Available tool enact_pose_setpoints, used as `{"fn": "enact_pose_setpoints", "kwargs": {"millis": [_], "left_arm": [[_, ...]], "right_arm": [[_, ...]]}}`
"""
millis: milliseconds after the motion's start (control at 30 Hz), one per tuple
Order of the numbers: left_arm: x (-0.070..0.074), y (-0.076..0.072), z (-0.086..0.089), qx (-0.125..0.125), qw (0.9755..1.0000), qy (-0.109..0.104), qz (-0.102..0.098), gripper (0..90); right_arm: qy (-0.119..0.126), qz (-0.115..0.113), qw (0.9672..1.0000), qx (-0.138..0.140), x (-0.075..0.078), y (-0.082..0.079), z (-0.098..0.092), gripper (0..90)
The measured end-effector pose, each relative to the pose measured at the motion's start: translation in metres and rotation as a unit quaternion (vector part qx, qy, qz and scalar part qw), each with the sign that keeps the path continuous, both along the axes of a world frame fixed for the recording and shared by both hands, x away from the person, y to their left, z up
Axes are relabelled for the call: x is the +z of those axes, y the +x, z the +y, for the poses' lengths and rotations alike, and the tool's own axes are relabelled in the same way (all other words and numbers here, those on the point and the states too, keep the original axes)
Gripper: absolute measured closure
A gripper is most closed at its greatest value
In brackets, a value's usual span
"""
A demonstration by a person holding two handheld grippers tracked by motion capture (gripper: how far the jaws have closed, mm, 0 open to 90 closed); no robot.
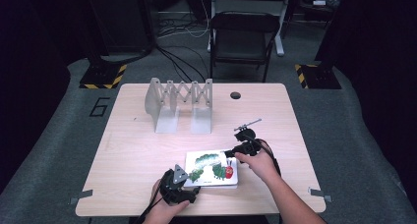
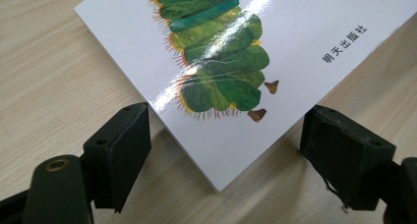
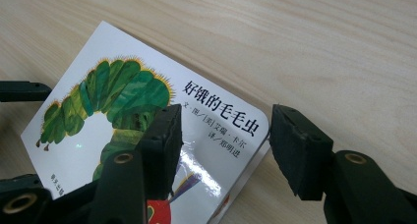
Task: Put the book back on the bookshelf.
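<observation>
A broad table (image 1: 147, 150) of pale wood-grain laminate, rectangular with rounded corners, stands on grey carpet; a small round dark hole (image 1: 235, 95) pierces its top near the far edge. Beyond it stands a black metal-framed chair (image 1: 242, 37) with a flat dark seat.

On the far half of the table sits a grey metal rack (image 1: 179, 102), two flat upright end plates joined by a zigzag scissor lattice, each plate bent into a flat foot.

Near the front edge, right of centre, lies the book (image 1: 212, 168), flat on the wood, cover up. It is a thick board book, nearly square, with rounded corners and a glossy white cover that throws back a streak of lamp glare. A caterpillar of overlapping green, painterly segments arches across it, with a red head and small brown feet; black printed characters run along one edge.

The left gripper (image 1: 189, 185), matte black with a grey three-cornered plate on top, is held low at the book's near left corner. In the left gripper view its blocky, rubbery pads stand apart, one each side of that corner (image 2: 216, 182), neither pressing on it: released.

The right gripper (image 1: 229, 153) lies over the book's far right corner. In the right gripper view its jaws stand spread, one pad (image 3: 164, 145) above the cover, the other beyond the rounded corner above bare wood; nothing is clamped.
</observation>
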State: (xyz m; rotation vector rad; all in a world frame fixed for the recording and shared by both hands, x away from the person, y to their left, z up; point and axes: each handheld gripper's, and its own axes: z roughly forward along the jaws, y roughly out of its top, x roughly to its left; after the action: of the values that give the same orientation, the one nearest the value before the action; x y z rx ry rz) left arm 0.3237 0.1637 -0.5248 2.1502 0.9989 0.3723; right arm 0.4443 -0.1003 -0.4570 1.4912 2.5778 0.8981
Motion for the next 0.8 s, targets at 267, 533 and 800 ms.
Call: {"fn": "enact_pose_setpoints", "kwargs": {"millis": [267, 533, 800], "left_arm": [[0.001, 0.0, -0.001, 0.0, 0.9999, 0.013, -0.004, 19.6], [0.0, -0.001, -0.004, 0.009, 0.9997, 0.019, -0.011, 19.2], [-0.003, -0.003, -0.003, 0.011, 0.9997, 0.008, -0.022, 19.3]], "right_arm": [[-0.001, -0.003, 1.0, -0.001, 0.007, -0.002, 0.002, 46.2], [-0.005, -0.015, 0.9999, 0.005, 0.011, -0.002, 0.003, 46.2], [0.004, -0.007, 1.0, -0.002, 0.011, -0.002, 0.003, 46.3]]}}
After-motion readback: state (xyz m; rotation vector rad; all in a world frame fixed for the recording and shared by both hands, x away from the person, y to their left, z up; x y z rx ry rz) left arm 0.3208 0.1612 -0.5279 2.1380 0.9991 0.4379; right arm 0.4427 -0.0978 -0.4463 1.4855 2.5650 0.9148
